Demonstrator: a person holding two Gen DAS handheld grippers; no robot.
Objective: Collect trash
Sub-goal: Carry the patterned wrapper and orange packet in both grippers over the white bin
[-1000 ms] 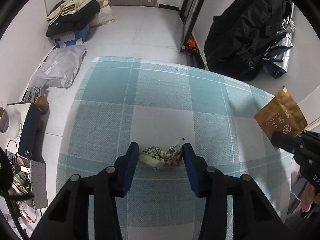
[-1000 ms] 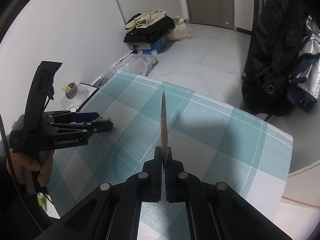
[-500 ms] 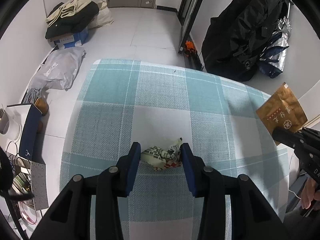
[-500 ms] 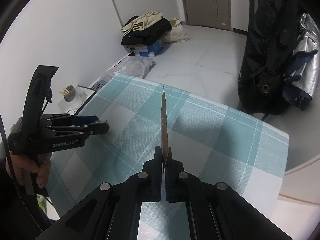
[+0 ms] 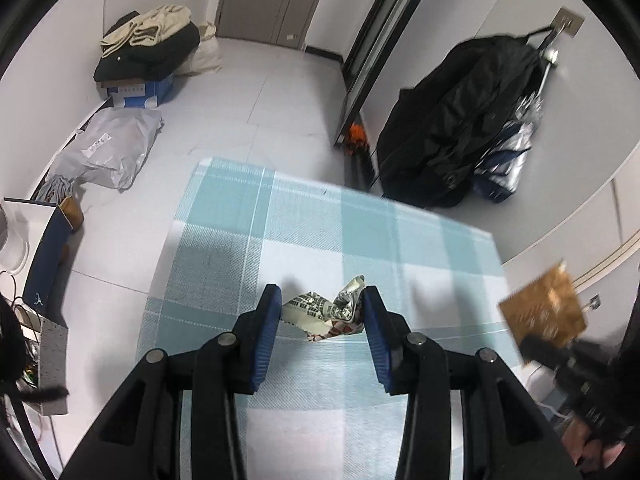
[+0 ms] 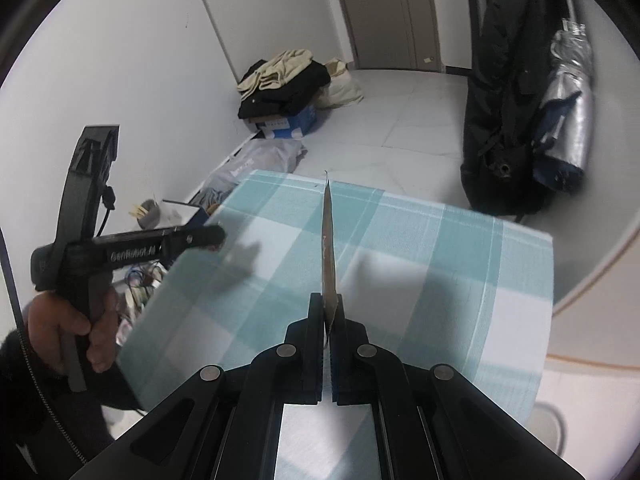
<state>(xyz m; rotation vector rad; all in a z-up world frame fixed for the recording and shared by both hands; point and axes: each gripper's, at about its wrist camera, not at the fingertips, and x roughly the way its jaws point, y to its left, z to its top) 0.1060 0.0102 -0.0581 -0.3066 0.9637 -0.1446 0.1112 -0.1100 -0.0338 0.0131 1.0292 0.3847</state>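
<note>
Below both my tongs lies the checked tablecloth (image 5: 360,240), now farther down than a second ago, because I lifted them. My left gripper (image 5: 320,320), partly closed, holds the crumpled wrapper (image 5: 324,314) clear of the cloth. My right gripper (image 6: 329,320), fully closed, pinches the brown sachet (image 6: 329,256). Both pieces seem ready for a bin.

Folded clothes (image 5: 150,42) are lying piled on a blue box (image 5: 140,90); a black coat (image 5: 460,120) is hanging by the wall.
</note>
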